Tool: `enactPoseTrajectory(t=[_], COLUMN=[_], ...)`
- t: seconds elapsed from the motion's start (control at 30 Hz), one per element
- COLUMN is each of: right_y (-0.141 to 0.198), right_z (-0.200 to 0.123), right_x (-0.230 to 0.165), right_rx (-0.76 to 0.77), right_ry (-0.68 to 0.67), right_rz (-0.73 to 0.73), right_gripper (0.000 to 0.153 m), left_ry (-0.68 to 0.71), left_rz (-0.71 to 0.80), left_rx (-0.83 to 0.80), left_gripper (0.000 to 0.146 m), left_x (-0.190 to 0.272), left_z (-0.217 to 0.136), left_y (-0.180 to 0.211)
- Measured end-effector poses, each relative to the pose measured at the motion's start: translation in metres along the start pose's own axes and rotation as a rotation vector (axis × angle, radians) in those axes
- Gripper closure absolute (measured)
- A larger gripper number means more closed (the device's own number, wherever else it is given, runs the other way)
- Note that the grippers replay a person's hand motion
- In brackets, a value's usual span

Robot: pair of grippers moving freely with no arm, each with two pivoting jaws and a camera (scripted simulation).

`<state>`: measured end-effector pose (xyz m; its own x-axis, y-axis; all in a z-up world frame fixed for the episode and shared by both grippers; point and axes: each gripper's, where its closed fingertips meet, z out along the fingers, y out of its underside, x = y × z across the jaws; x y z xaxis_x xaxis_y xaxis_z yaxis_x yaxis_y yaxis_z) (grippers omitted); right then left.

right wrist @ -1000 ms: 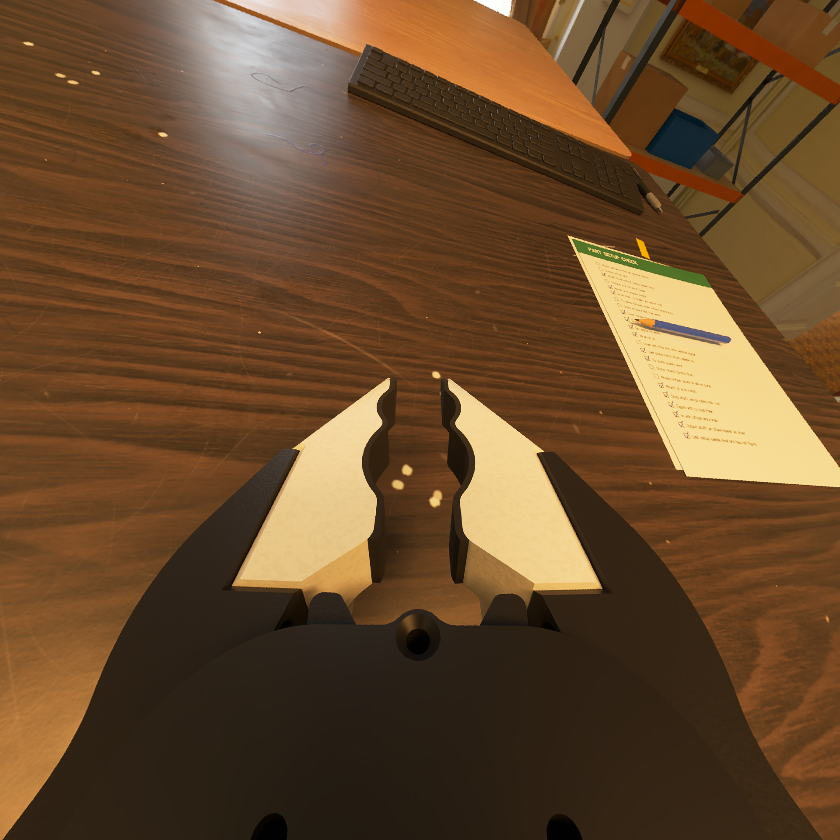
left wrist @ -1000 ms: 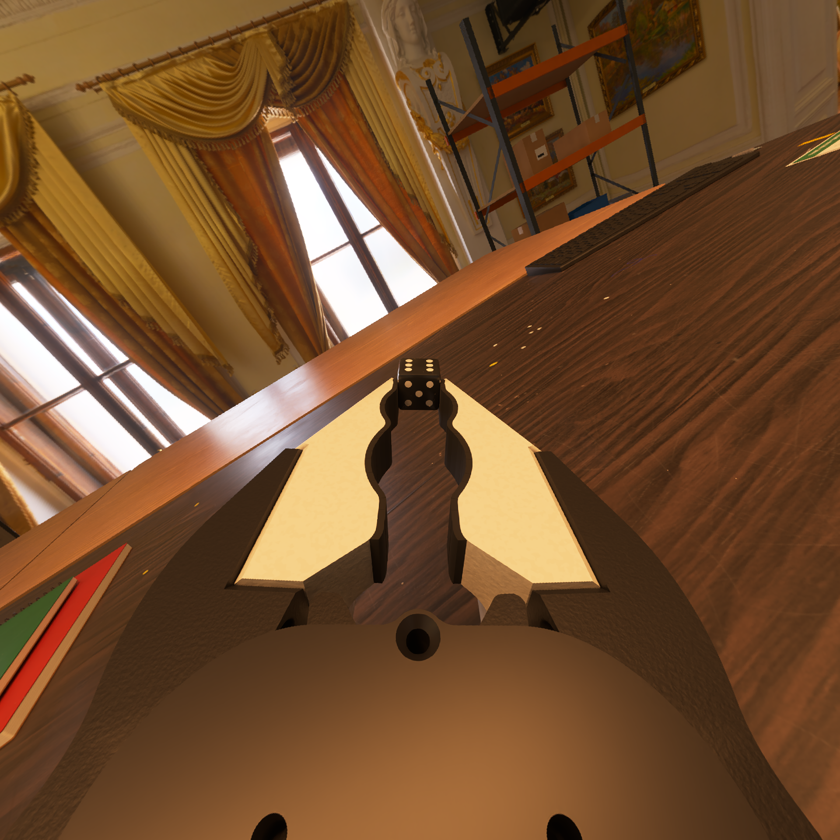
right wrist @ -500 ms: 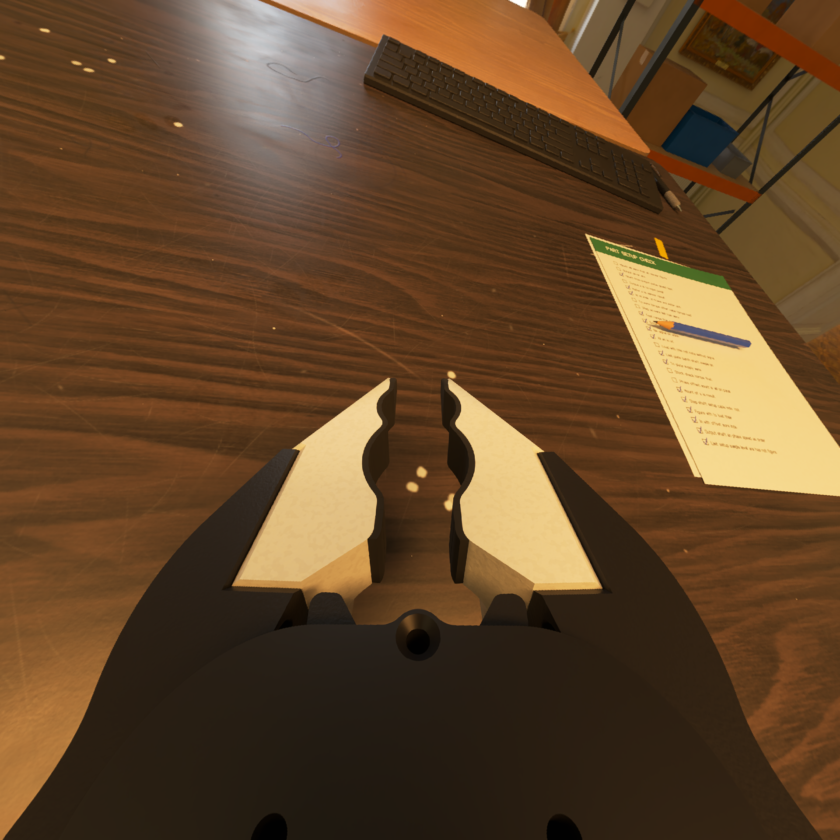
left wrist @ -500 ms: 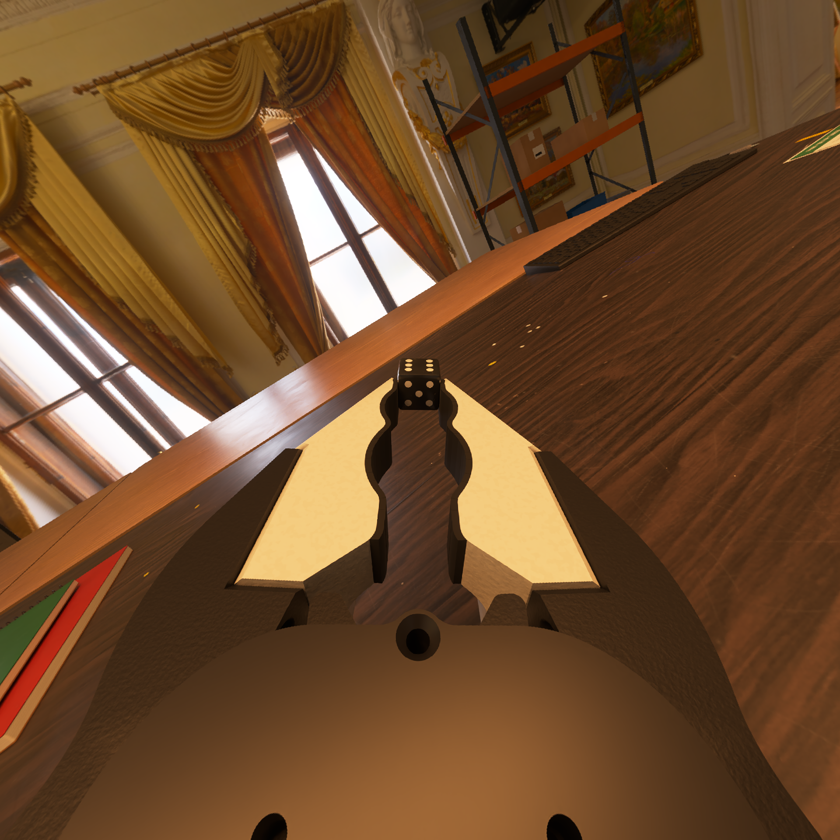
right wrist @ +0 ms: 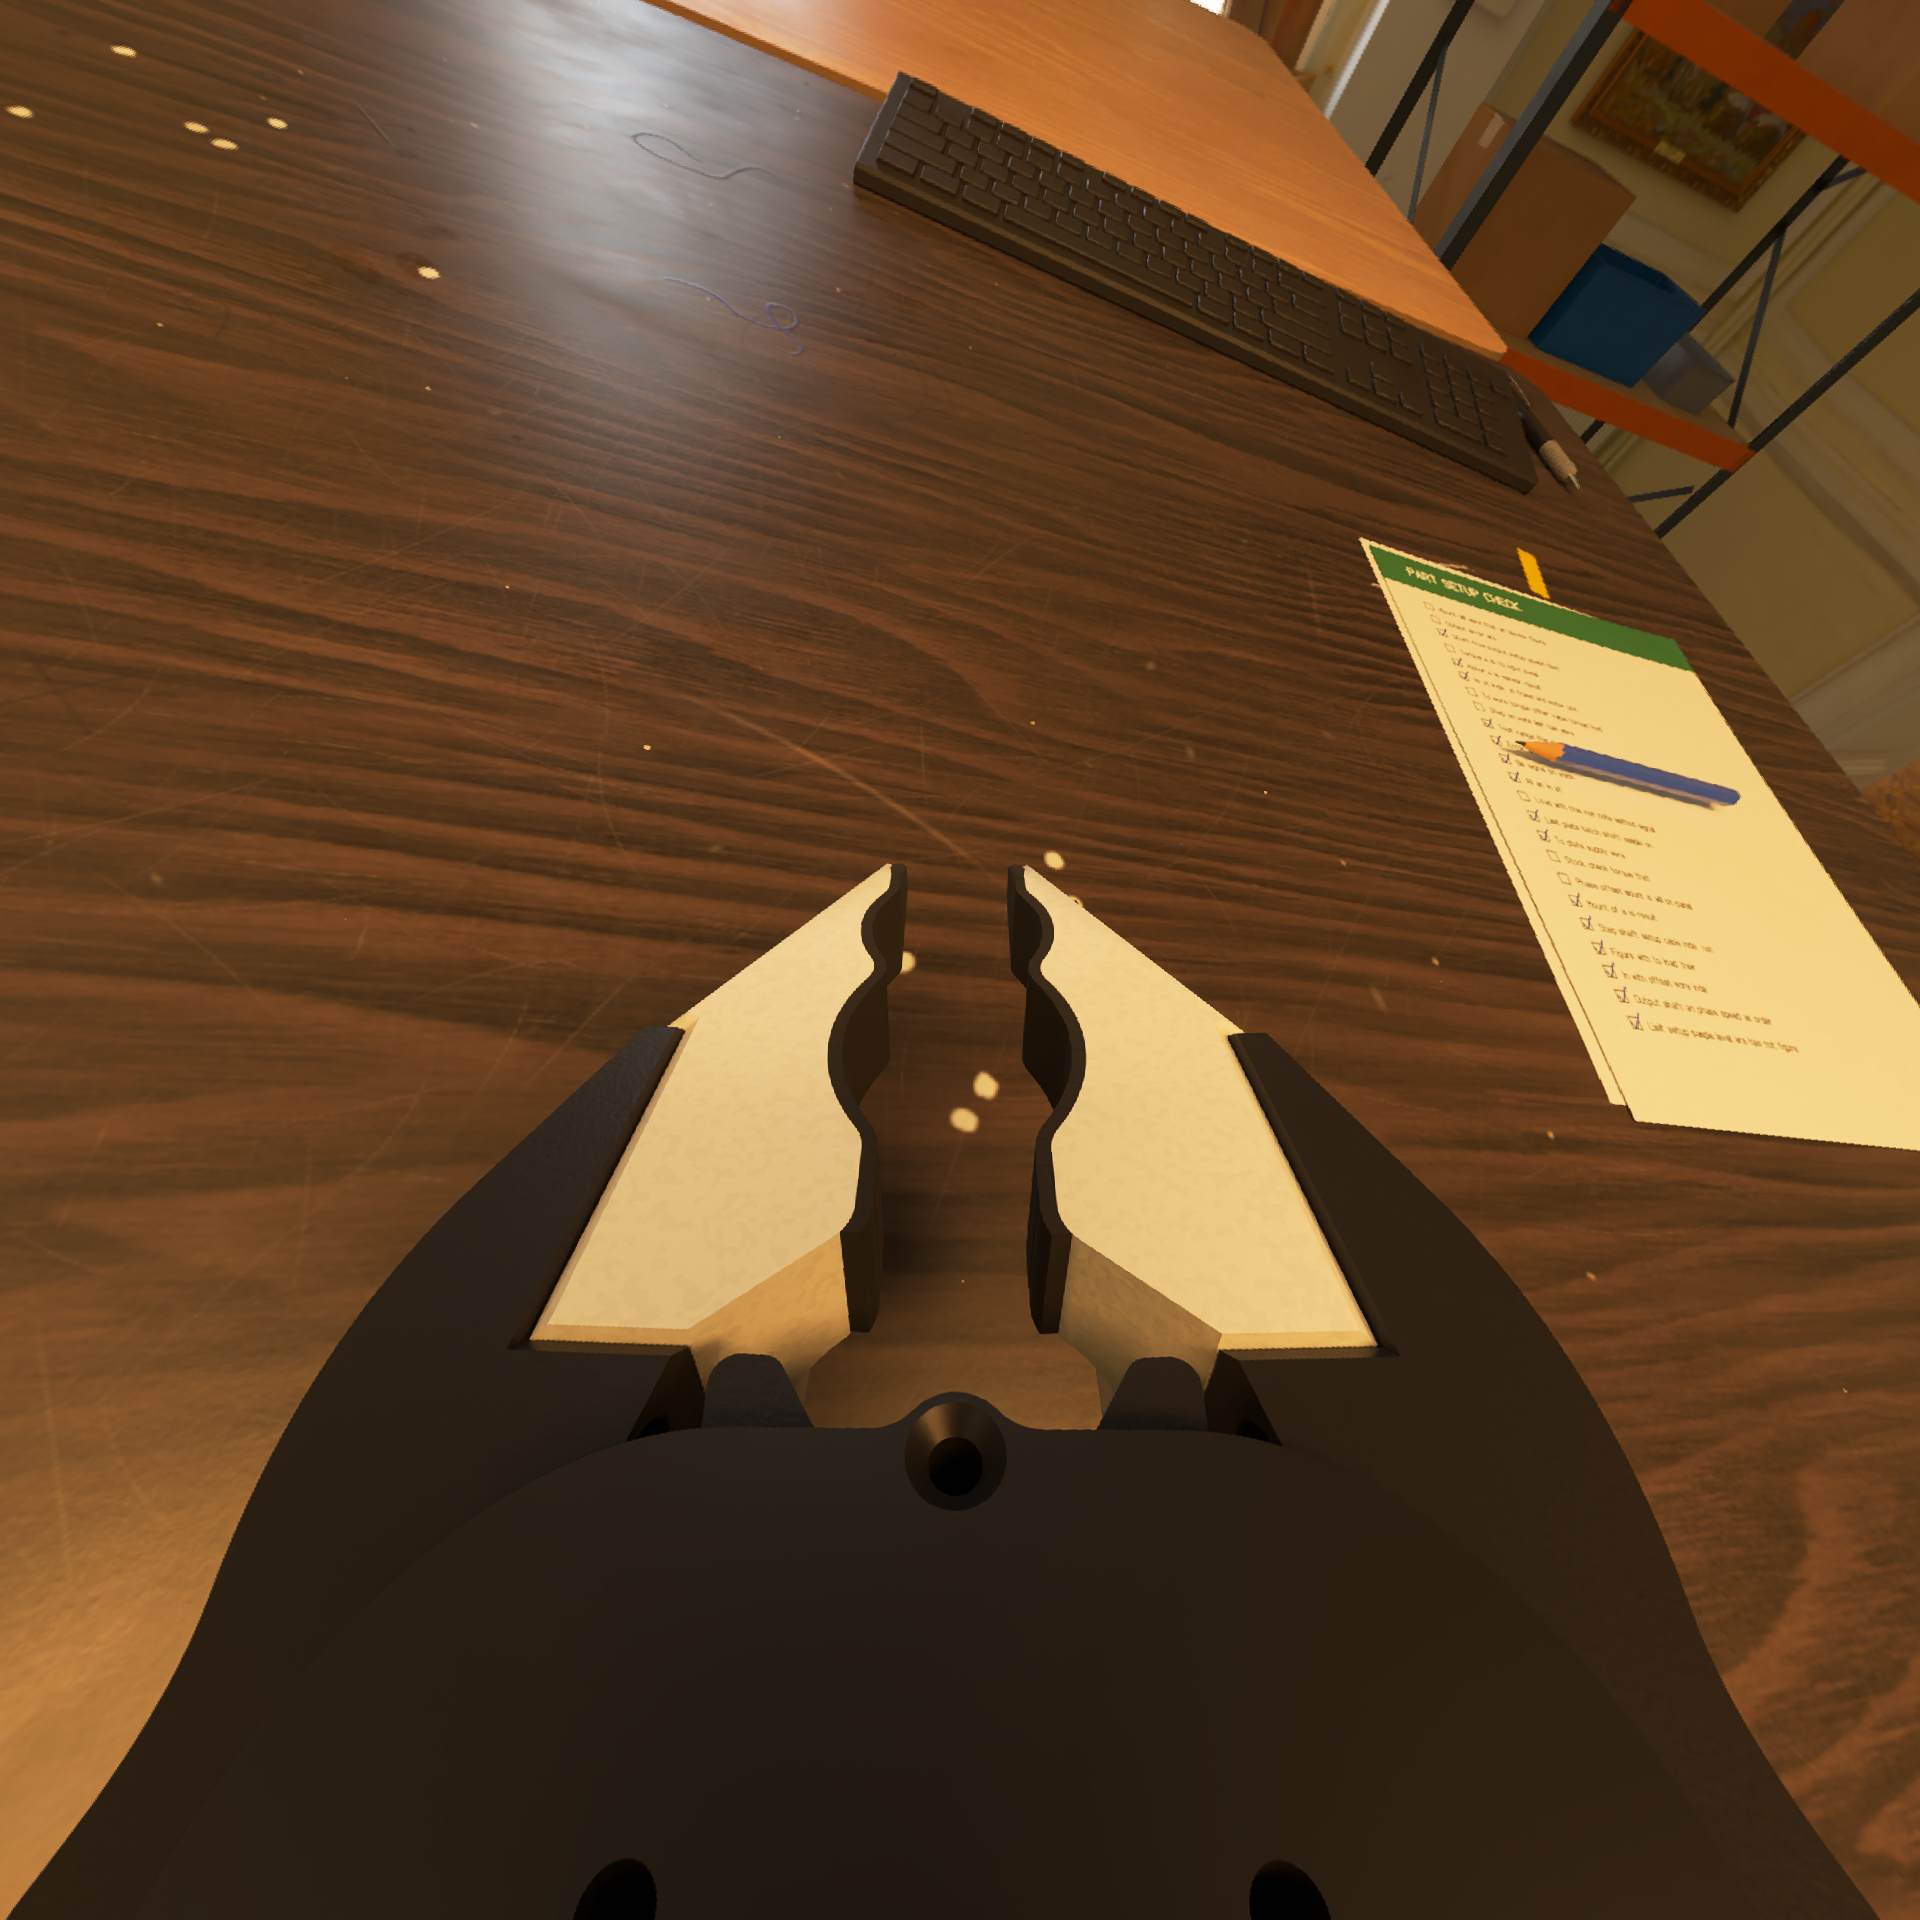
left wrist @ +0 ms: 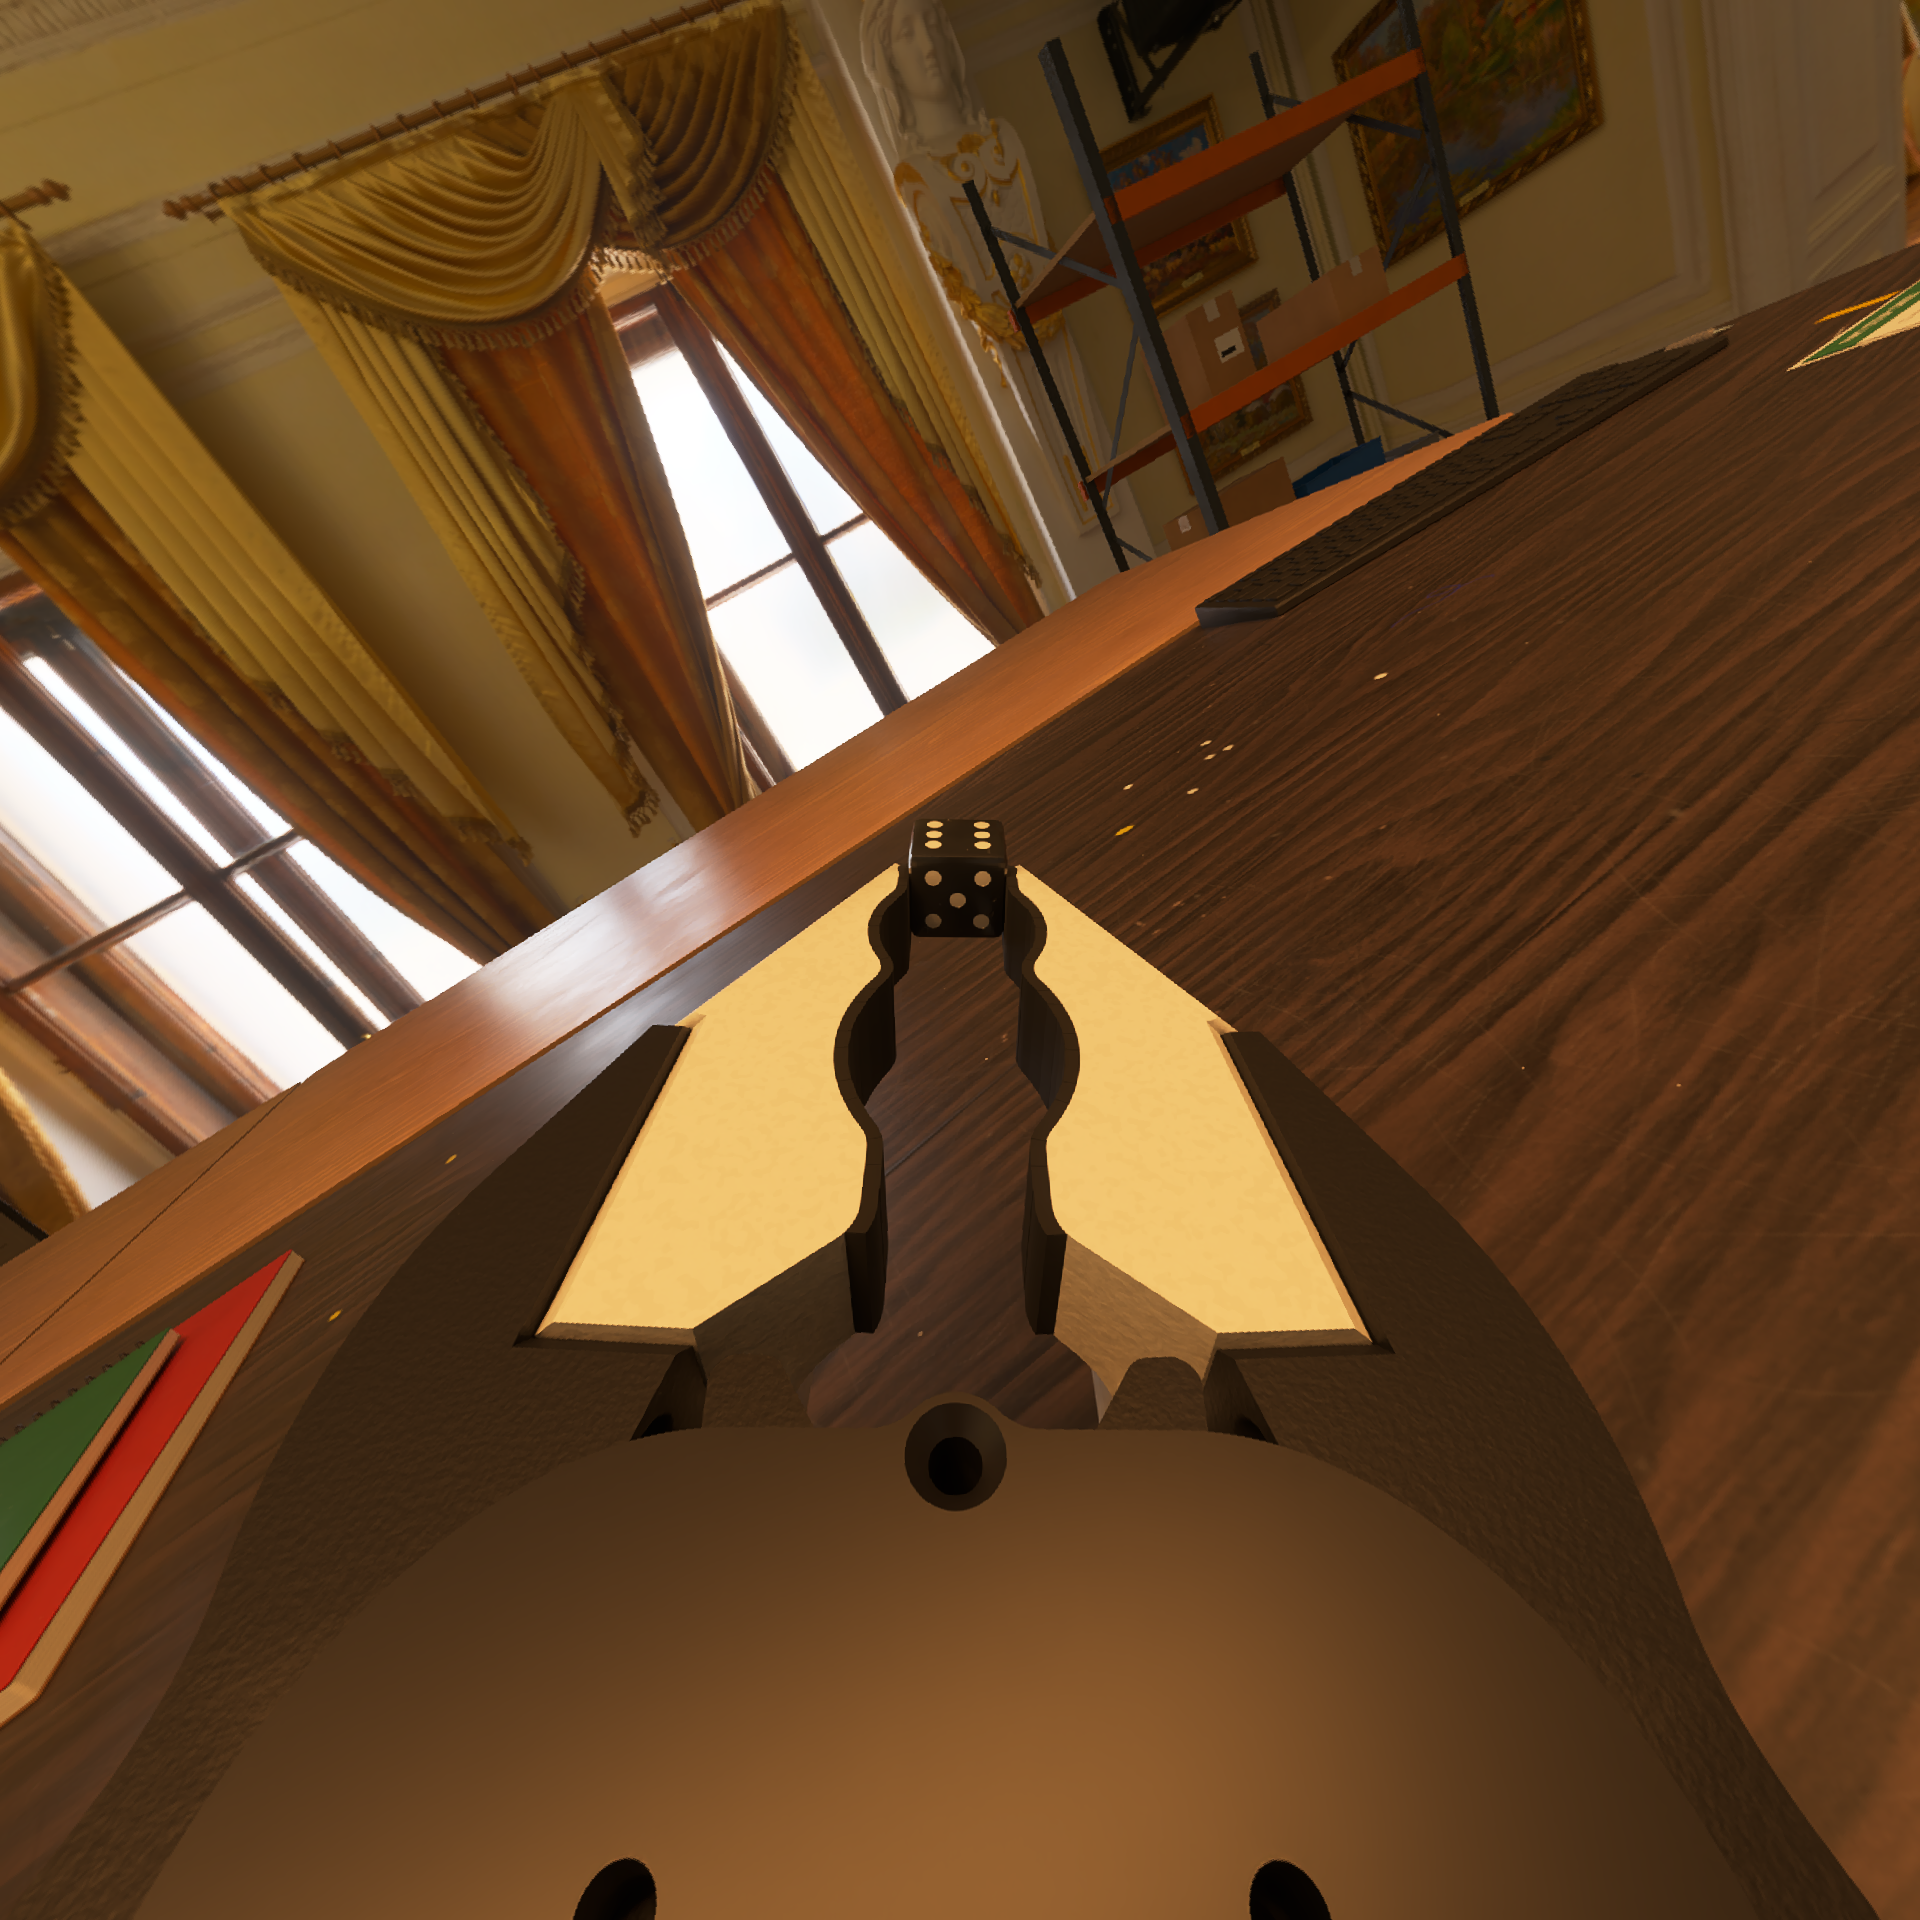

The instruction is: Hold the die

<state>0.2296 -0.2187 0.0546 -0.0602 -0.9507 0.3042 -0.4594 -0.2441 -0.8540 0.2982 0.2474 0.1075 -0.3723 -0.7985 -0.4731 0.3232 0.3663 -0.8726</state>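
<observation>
Left wrist view sits low and close over the dark wooden table point(left wrist: 1558, 935), rolled sideways, looking along its own fingers toward the far edge, the curtained windows point(left wrist: 790, 540) and a shelf rack point(left wrist: 1247, 312). Right wrist view sits higher over the same table point(right wrist: 520, 623), tilted down along its fingers, facing the far right corner. Both views share the tabletop, the black keyboard point(left wrist: 1455, 499) point(right wrist: 1195, 270), the green-topped paper sheet point(left wrist: 1870, 322) point(right wrist: 1662, 831) and the rack point(right wrist: 1714, 260) behind.
</observation>
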Motion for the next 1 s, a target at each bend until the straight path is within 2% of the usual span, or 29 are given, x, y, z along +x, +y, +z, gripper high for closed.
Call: enactPoseTrajectory(t=[1.0], right_y=[-0.0008], right_z=[0.0028], right_x=[-0.0086], right_rx=[-0.002], right_ry=[-0.016], right_rz=[-0.019], right_gripper=[0.133], left_ry=[0.007], left_rz=[0.008], left_rx=[-0.001], left_gripper=[0.13], left_x=[0.0013], left_z=[-0.0001], left_y=[0.0001])
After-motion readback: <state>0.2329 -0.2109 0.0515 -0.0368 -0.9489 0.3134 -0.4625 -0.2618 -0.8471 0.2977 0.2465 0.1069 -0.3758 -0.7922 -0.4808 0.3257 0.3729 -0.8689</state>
